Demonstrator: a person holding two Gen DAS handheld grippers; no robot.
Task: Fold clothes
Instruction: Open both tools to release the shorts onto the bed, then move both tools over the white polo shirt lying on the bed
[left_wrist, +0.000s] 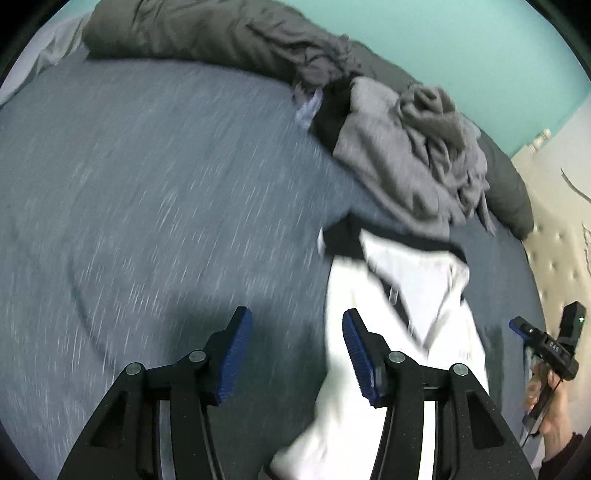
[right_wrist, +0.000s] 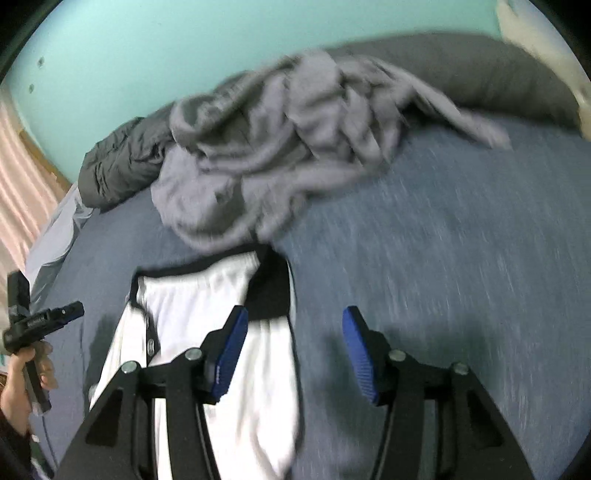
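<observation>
A white garment with black trim lies folded lengthwise on the blue-grey bed sheet. My left gripper hangs above the sheet just left of it, open, with only sheet showing between the blue pads. In the right wrist view the same white garment lies at lower left. My right gripper is open over the garment's right edge, gripping nothing. Behind the garment sits a crumpled pile of grey clothes. Each view shows the other gripper in a hand at its edge.
A dark grey duvet is bunched along the bed's far side against a turquoise wall. A cream tufted headboard stands at the right. Pink curtain hangs at the left. Bare sheet stretches to the right of the garment.
</observation>
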